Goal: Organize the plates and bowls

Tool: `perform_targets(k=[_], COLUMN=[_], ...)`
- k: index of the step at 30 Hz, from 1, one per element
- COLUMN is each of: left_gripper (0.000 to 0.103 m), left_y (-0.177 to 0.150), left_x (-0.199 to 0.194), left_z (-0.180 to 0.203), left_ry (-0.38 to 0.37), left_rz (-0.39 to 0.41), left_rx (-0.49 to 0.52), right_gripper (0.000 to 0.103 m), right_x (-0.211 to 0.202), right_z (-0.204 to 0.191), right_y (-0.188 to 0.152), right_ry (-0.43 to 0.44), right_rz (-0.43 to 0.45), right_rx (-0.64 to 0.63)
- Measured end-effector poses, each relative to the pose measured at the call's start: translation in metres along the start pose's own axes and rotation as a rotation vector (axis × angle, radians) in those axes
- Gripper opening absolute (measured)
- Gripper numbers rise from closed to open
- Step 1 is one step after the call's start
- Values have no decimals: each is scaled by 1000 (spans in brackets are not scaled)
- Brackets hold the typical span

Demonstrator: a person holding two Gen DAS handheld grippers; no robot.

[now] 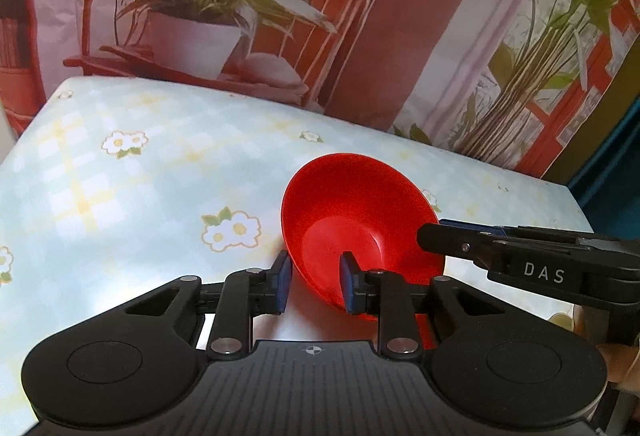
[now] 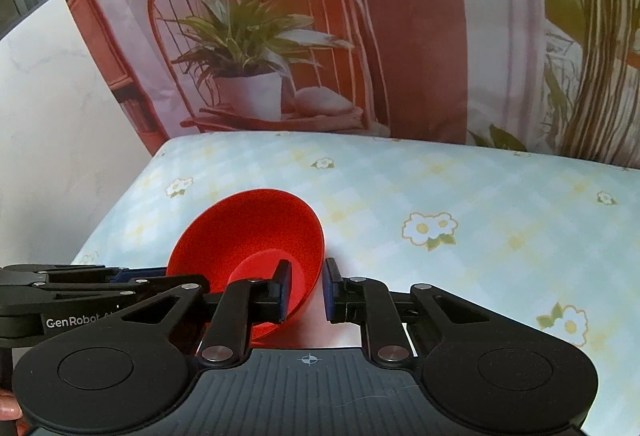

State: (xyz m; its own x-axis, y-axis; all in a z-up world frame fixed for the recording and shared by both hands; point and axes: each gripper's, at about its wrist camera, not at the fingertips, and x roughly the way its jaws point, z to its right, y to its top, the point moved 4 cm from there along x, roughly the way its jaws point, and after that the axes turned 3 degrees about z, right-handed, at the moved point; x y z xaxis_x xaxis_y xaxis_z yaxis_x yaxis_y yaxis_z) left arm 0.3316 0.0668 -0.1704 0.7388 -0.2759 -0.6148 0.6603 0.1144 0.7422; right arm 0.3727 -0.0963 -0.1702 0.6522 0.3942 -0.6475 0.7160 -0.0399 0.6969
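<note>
Pinching one red bowl (image 1: 352,220) from both sides, with the sorting barely begun.

I have the left gripper (image 1: 314,286) clamped across the bowl's near-left rim, one blue pad (image 1: 347,284) inside the wall and the other outside, and the right gripper (image 2: 306,290) nipping the opposite rim the same way, its jaws drawn tight on the thin wall. The bowl sits tilted near the front of the bench (image 1: 120,176); I cannot tell whether its base is clear of the cloth. I judge this the opening step: no other bowl, plate or stack shows in either view, so all the placing is left. The bowl looks like smooth, glossy, thin moulded plastic, round with a small flat foot. A pale checked tablecloth with printed daisies covers the bench, slightly shiny, and a printed fabric backdrop (image 2: 360,16) hangs behind.
</note>
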Motion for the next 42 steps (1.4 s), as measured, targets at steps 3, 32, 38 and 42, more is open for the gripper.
perform_targets(k=[3, 32, 38, 42], left_gripper=[27, 27, 28, 28], left_y=[3, 8, -4, -14], left_x=[-8, -88, -102, -108], left_z=[4, 56, 69, 77], left_ry=[7, -7, -23, -36], left_rz=[21, 149, 155, 151], left_rx=[14, 118, 130, 136], right_gripper=[15, 15, 15, 15], right_x=[-5, -94, -117, -131], right_z=[-1, -15, -14, -12], right_y=[2, 9, 3, -3], right_ry=[3, 18, 15, 10], right_rz=[12, 149, 168, 174], right_rx=[-3, -18, -21, -25])
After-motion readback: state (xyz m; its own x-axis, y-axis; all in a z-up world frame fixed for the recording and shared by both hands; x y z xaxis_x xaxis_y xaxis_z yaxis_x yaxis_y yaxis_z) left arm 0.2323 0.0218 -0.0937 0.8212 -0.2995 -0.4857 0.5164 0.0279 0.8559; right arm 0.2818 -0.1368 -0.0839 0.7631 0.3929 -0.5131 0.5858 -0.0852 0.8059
